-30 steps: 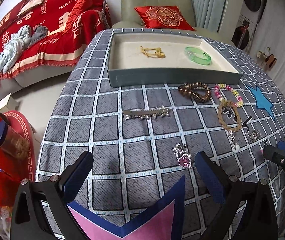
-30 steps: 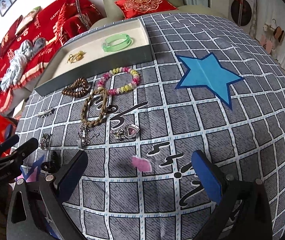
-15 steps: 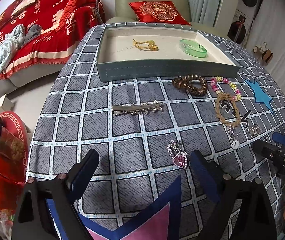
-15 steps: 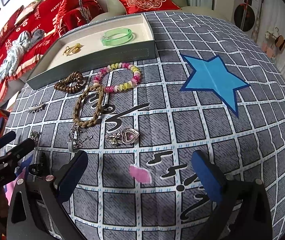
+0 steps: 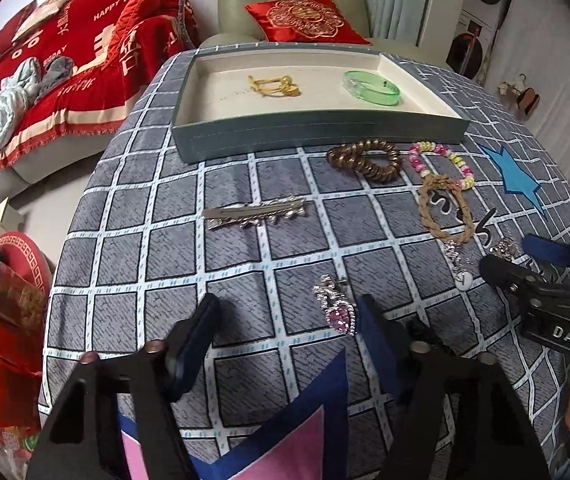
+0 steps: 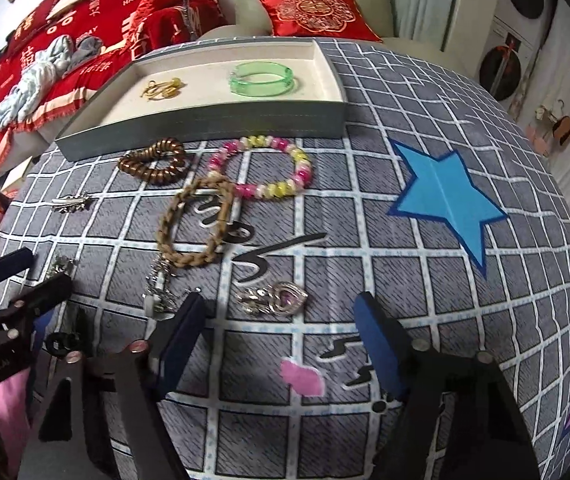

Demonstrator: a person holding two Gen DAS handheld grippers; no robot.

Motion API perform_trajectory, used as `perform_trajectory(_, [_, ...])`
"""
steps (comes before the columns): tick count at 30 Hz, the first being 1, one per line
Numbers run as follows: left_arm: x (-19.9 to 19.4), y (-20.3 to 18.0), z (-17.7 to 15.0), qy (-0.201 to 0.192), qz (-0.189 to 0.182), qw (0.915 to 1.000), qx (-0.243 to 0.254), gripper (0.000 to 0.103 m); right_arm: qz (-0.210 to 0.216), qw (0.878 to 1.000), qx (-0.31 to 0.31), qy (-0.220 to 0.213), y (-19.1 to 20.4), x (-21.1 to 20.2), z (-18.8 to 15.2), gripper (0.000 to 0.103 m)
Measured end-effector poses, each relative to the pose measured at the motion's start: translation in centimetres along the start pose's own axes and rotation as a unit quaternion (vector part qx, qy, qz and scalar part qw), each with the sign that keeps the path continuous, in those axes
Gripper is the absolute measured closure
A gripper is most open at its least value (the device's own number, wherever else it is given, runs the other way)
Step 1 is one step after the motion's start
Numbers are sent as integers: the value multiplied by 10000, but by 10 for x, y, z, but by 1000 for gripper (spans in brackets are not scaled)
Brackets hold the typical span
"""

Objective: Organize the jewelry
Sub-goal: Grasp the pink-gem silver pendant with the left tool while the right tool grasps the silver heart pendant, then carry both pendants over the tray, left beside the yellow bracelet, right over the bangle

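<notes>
Pink heart pendant (image 5: 339, 312) lies on the tabletop (image 5: 245, 248), well short of the tray (image 5: 317, 136), just ahead of my left tool (image 5: 285, 320), off its right finger (image 5: 377, 332); long axis runs toward the tray. Left tool nearest. Both tools' jaws just narrowed, part open, empty. Right tool (image 6: 279, 320) faces the silver heart charm (image 6: 273, 300). "DAS" readable on right tool.

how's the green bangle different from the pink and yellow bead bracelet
The green bangle is one solid translucent ring; the bead bracelet is a string of separate pink, yellow and white beads. The bangle lies inside the tray; the bead bracelet lies on the checked tablecloth in front of it, overlapping the braided tan loop. Both are wrist-sized loops lying flat.
</notes>
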State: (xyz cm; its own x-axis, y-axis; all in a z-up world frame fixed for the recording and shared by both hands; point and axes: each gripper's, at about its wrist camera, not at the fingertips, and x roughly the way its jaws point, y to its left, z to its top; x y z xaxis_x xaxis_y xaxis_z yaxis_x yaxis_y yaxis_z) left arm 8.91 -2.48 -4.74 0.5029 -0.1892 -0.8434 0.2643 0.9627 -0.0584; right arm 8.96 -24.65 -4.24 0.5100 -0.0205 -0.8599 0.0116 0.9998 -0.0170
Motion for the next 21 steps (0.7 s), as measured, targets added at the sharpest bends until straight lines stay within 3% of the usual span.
perform_trajectory(2, [-1, -3, 0, 1, -24, 10000, 48, 28, 20, 10000, -15, -16, 2, -1, 1, 35])
perform_trajectory(4, [-2, -4, 0, -29, -52, 9999, 92, 36, 20, 10000, -14, -36, 3, -1, 1, 47])
perform_trajectory(7, [-4, -6, 0, -78, -105, 9998, 145, 60, 4, 10000, 26, -75, 3, -4, 1, 68])
perform_trajectory(8, [-5, -6, 0, -92, -141, 9997, 153, 74, 13, 10000, 47, -72, 2, -4, 1, 68])
perform_trajectory(9, [-5, -6, 0, -94, -182, 9997, 144, 77, 35, 9999, 82, -75, 0, -4, 1, 68])
perform_trajectory(21, [-22, 10, 7, -211, -766, 9966, -231, 77, 502, 9958, 759, -115, -34, -18, 1, 68])
